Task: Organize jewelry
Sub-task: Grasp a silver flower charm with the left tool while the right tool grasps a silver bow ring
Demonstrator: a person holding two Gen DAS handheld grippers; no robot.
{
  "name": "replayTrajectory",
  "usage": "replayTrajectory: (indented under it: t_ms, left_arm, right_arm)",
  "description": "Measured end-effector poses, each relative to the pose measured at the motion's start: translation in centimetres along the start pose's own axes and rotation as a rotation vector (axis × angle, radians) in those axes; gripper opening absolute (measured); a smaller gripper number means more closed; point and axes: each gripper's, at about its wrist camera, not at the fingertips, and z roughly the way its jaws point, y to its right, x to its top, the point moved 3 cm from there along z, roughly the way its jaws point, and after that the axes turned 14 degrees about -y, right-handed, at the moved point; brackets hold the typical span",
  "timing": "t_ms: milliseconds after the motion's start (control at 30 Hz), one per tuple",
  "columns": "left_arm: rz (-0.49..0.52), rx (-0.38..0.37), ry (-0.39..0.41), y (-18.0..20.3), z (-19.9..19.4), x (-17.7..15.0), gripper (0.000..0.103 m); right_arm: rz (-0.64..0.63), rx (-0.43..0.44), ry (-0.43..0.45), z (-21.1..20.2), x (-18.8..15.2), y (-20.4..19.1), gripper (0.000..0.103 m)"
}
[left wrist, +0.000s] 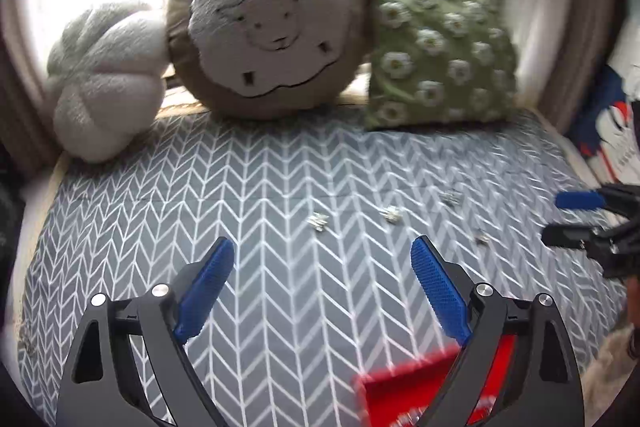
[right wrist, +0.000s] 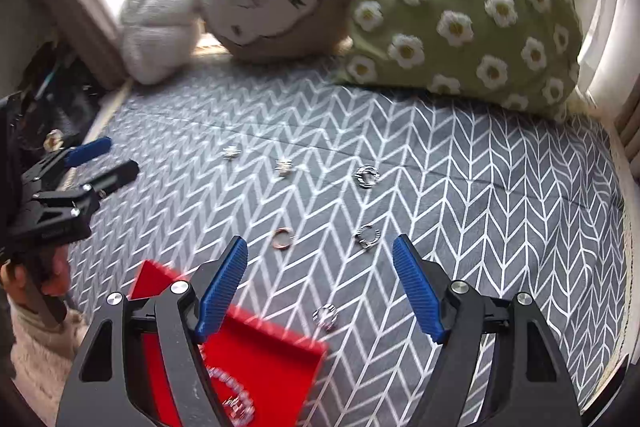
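Several small rings lie on the grey chevron cushion (right wrist: 480, 187): a copper ring (right wrist: 282, 238), striped silver rings (right wrist: 366, 176) (right wrist: 367, 236) (right wrist: 326, 317), and small silver pieces (right wrist: 283, 167) (right wrist: 230, 152). A red tray (right wrist: 276, 359) at the near left holds a beaded bracelet (right wrist: 236, 399). My right gripper (right wrist: 320, 287) is open and empty above the cushion near the tray. My left gripper (left wrist: 322, 287) is open and empty; silver pieces (left wrist: 318, 220) (left wrist: 391, 214) lie beyond it. The red tray (left wrist: 404, 387) lies under its right finger.
Three pillows line the far edge: a white knotted one (left wrist: 104, 87), a round sheep one (left wrist: 272, 27) and a green flowered one (left wrist: 436, 47). Bright windows and curtains stand behind. Each gripper shows in the other's view: the right one (left wrist: 576, 219), the left one (right wrist: 100, 163).
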Motion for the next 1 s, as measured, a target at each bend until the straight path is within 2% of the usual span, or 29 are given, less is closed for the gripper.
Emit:
replayTrajectory:
  t_ms: [167, 367, 467, 800, 933, 1000]
  left_arm:
    - [0.027, 0.088, -0.062, -0.2, 6.8, 2.4, 0.086]
    - [0.023, 0.070, -0.120, -1.0, 11.5, 3.6, 0.085]
    - [0.045, 0.088, -0.120, -0.9, 12.4, 3.7, 0.078]
    - [0.059, 0.112, -0.151, -0.5, 14.3, 3.7, 0.078]
    - [0.067, 0.110, -0.152, -0.4, 14.8, 3.8, 0.075]
    - [0.060, 0.087, -0.153, -0.4, 14.8, 3.9, 0.070]
  right_arm:
    - [0.045, -0.059, -0.072, 6.0, 1.1, 2.3, 0.073]
    - [0.052, -0.099, -0.113, 9.4, 1.0, 3.4, 0.073]
    - [0.057, -0.108, -0.118, 10.0, 1.1, 3.5, 0.073]
    - [0.047, -0.131, -0.140, 11.5, 1.3, 2.8, 0.073]
    - [0.044, -0.167, -0.129, 11.5, 1.5, 2.7, 0.062]
    - [0.049, -0.177, -0.120, 11.4, 1.6, 2.8, 0.056]
